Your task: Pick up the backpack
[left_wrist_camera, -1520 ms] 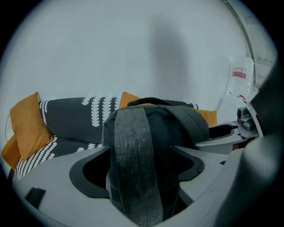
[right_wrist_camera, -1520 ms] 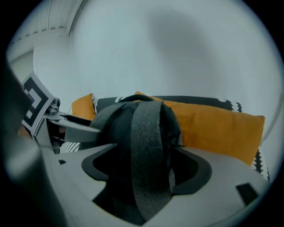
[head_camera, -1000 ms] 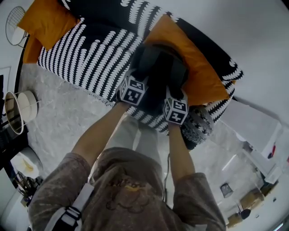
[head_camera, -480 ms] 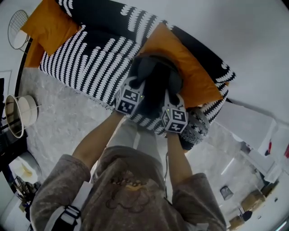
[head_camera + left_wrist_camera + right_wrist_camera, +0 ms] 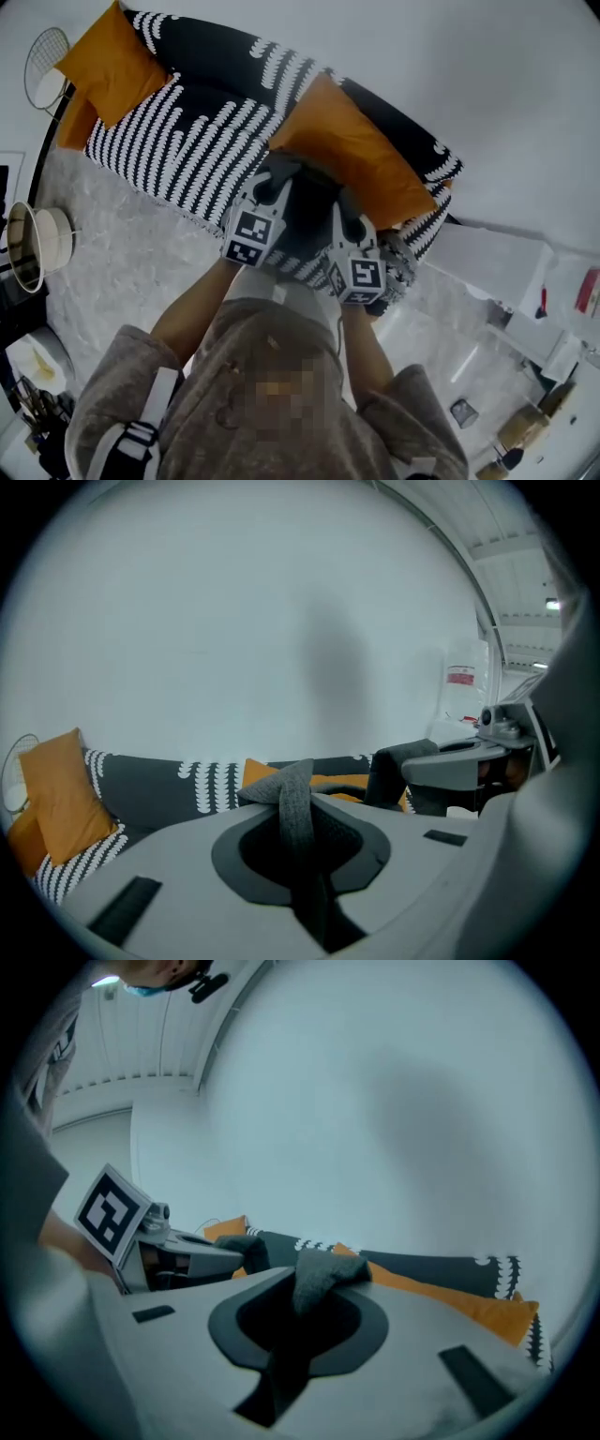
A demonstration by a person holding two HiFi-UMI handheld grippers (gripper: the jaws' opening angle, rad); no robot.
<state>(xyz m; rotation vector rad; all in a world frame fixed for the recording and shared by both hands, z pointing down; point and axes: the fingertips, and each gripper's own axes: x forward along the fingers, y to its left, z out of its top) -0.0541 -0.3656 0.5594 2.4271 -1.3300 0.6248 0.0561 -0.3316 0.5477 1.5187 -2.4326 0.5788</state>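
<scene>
Clenches the left gripper (image 5: 265, 190) on one grey strap (image 5: 296, 803) and the right gripper (image 5: 349, 223) on the other strap (image 5: 319, 1283), dark backpack (image 5: 305, 211) between them, near the orange cushion (image 5: 366, 159).

Between each pair of pale grey jaws, a charcoal backpack strap (image 5: 296, 808); beyond the jaws, a black sofa (image 5: 155, 785) patterned with rows of white scalloped stripes; plain orange cushions (image 5: 58, 778) on it; above them, a white wall (image 5: 281, 621).
</scene>
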